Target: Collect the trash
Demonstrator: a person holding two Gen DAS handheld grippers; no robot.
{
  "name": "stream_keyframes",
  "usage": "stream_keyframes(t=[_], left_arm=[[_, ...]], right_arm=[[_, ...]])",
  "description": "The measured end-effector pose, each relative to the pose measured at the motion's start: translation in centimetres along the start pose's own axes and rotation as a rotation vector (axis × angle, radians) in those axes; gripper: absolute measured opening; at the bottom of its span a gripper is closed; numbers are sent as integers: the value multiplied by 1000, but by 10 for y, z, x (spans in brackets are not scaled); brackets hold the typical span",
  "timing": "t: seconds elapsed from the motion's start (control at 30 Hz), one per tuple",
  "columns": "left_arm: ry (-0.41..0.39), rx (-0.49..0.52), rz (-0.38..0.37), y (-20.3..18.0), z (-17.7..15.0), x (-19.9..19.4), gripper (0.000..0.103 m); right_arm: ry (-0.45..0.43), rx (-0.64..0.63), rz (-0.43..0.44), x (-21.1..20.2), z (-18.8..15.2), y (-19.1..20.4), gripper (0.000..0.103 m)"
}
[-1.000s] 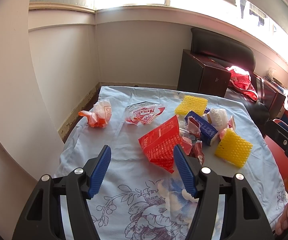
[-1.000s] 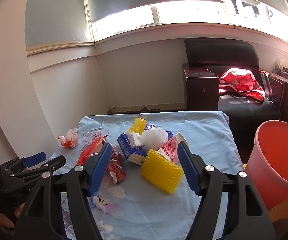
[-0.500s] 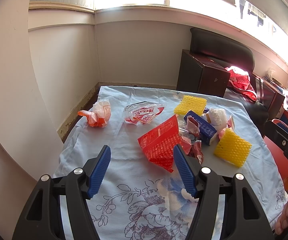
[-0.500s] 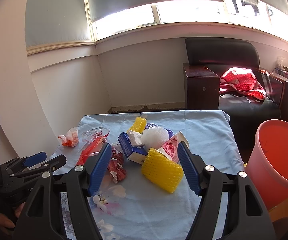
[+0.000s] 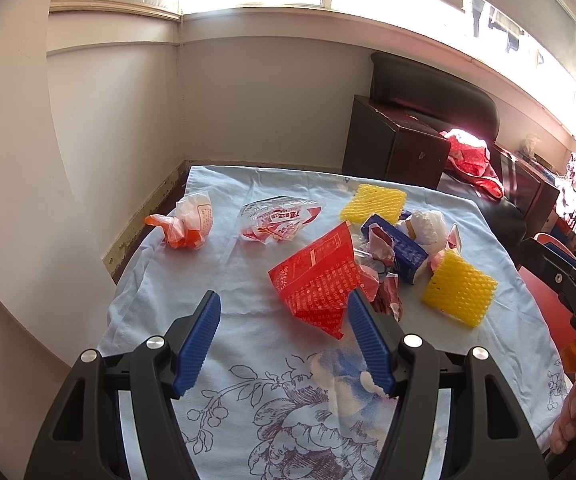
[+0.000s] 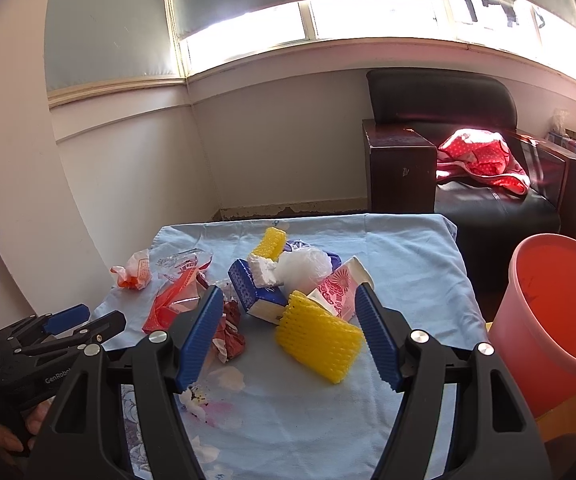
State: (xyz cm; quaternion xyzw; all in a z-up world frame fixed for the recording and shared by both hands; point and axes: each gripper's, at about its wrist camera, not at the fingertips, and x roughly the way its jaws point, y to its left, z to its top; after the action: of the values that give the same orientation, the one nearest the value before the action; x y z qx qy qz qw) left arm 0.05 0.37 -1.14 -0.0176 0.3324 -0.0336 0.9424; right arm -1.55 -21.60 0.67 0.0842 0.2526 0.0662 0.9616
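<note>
Both grippers gape wide and empty: right gripper [image 6: 289,336] frames the yellow foam net [image 6: 317,340] at twelve o'clock, long axis toward four o'clock, nearer than left gripper [image 5: 284,338]; pink bin [image 6: 555,308] at two o'clock.

left wrist: near table's left, facing across | right wrist: nearer bin [image 6: 559,304] | shared, seemingly: trash pile [image 5: 371,256]
</note>
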Motion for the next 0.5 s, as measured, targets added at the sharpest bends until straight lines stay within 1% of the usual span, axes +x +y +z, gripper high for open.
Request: stream_keyframes(t=[0.17,0.33,0.5], left_arm=[[8,0,-41,1,1,4,67],[22,10,-105,-2,5,10,67],[34,43,-128,-11,12,21,67]], right_arm=[[30,1,0,7,-3,-4,69],[61,2,1,14,-5,-10,69],[85,16,-2,21,-6,-18,69]])
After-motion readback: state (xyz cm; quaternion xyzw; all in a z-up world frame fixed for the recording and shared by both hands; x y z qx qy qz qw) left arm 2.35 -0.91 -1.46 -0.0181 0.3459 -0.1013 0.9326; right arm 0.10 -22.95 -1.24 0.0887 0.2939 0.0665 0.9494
